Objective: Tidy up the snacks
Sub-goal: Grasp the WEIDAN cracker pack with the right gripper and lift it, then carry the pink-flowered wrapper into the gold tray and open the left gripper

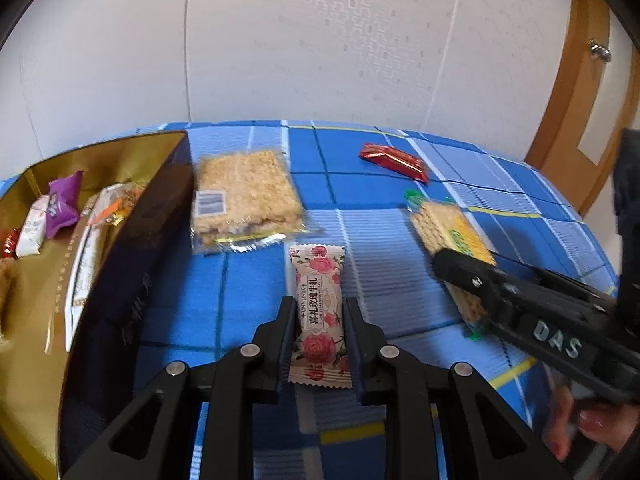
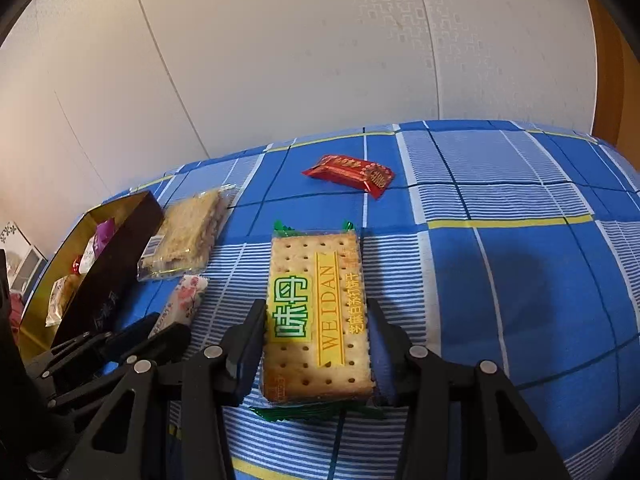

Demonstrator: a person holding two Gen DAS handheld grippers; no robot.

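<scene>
- Left gripper (image 1: 319, 312), bottom centre of the left wrist view, is clenched on the rose candy (image 1: 319, 316); both pads press the wrapper's sides, and the candy lies lengthwise between them on the blue checked cloth (image 1: 380, 248).
- In the right wrist view the same candy (image 2: 185, 304) shows at lower left, partly hidden by the left gripper's fingers (image 2: 132, 336).
- Right gripper (image 2: 318, 316), bottom centre of its own view, straddles the cracker pack (image 2: 316, 312); the fingers sit at the pack's long edges and appear to grasp it.
- In the left wrist view the cracker pack (image 1: 452, 236) lies at right of centre, with the right gripper (image 1: 464, 280) reaching over it from the lower right.
- A hand (image 1: 592, 420) shows at the lower right edge of the left wrist view.
- Rice cake pack (image 1: 244, 200) lies just beside the box (image 1: 132, 248), left of centre.
- The box, gold inside and dark outside, fills the left side and holds several wrapped snacks, among them a purple one (image 1: 62, 204).
- Red candy (image 1: 394, 160) lies apart from the rest, upper right on the cloth.
- A white wall (image 1: 320, 40) stands behind, with a wooden door frame (image 1: 576, 100) at the right.
</scene>
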